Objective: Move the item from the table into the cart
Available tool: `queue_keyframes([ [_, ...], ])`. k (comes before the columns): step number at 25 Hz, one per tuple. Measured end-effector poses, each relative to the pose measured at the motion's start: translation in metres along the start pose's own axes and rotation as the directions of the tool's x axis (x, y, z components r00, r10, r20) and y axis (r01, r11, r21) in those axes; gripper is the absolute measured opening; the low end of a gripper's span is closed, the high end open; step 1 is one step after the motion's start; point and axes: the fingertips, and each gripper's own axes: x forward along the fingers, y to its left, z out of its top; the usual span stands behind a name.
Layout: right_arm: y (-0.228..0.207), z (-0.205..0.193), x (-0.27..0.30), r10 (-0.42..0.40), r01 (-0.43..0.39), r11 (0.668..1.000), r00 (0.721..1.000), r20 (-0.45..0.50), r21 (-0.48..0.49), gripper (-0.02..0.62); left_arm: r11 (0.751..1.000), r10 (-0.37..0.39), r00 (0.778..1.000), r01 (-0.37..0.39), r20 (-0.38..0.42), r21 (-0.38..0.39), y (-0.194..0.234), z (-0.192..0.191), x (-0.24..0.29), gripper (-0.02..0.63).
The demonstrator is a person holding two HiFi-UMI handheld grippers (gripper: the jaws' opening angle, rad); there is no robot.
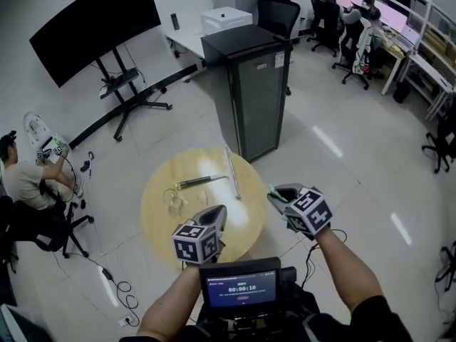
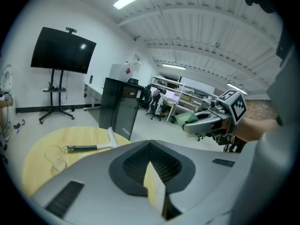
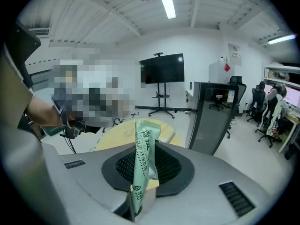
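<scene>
So the right gripper [image 1: 275,192] is clamping down on a green packet [image 3: 143,158], jaws nearly together with just the packet pinched between them. The packet is sticking straight up out of the jaws, printed side showing. That's the task's thing, and it's hanging in the air just off the near right edge of the round wooden table [image 1: 162,223], not touching it.

The left gripper [image 2: 157,189] is hovering over the near edge of the table, and its jaws are looking pressed together with nothing between them. Both grippers are sitting side by side but apart, the right one off past the table's rim.

On the table itself, a tool with a black handle [image 1: 203,182] is lying flat near the far side, its pale crossbar end pointing toward the far right rim. A clear glass thing [image 1: 173,199] is sitting toward the table's left side, a bit nearer than the tool. I can't really tell what it is.

Right behind the table a tall black cabinet [image 1: 251,98] is standing, close to the far rim. Further back and to the left of the table a big dark TV on a stand [image 1: 96,21] is standing. Well off to the table's left a person on an office chair [image 1: 25,184] is sitting
</scene>
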Motion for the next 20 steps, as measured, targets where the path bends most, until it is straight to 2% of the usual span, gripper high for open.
queue_keyframes([
  [5, -0.013, 0.003, -0.072, -0.135, 0.127, 0.988, 0.986, 0.098, 0.085, 0.032, 0.984, -0.146, 0.989, 0.145, -0.005, 0.105, -0.062, 0.02, 0.018, 0.002],
  [8, -0.012, -0.005, -0.129, -0.245, 0.215, 0.961, 0.953, 0.178, 0.172, 0.032, 0.957, -0.238, 0.971, 0.234, 0.005, 0.17, -0.104, 0.029, 0.025, 0.002],
  [10, -0.01, -0.016, -0.176, -0.318, 0.278, 0.94, 0.924, 0.212, 0.198, 0.032, 0.931, -0.316, 0.949, 0.308, 0.006, 0.196, -0.146, 0.029, 0.027, 0.002],
  [11, -0.008, -0.026, -0.204, -0.356, 0.312, 0.927, 0.907, 0.224, 0.209, 0.032, 0.911, -0.36, 0.933, 0.352, 0.001, 0.214, -0.174, 0.026, 0.029, 0.002],
  [13, -0.006, -0.053, -0.267, -0.447, 0.39, 0.887, 0.86, 0.247, 0.248, 0.032, 0.856, -0.455, 0.89, 0.445, -0.026, 0.263, -0.24, 0.019, 0.034, 0.002],
  [17, 0.002, -0.13, -0.403, -0.615, 0.535, 0.781, 0.749, 0.248, 0.322, 0.032, 0.74, -0.595, 0.799, 0.585, -0.081, 0.332, -0.389, -0.011, 0.045, 0.002],
  [18, 0.005, -0.153, -0.439, -0.652, 0.569, 0.75, 0.72, 0.236, 0.337, 0.032, 0.709, -0.623, 0.777, 0.611, -0.093, 0.352, -0.431, -0.019, 0.048, 0.002],
  [20, 0.01, -0.202, -0.515, -0.728, 0.635, 0.676, 0.654, 0.205, 0.373, 0.032, 0.626, -0.679, 0.721, 0.667, -0.138, 0.403, -0.523, -0.039, 0.053, 0.002],
])
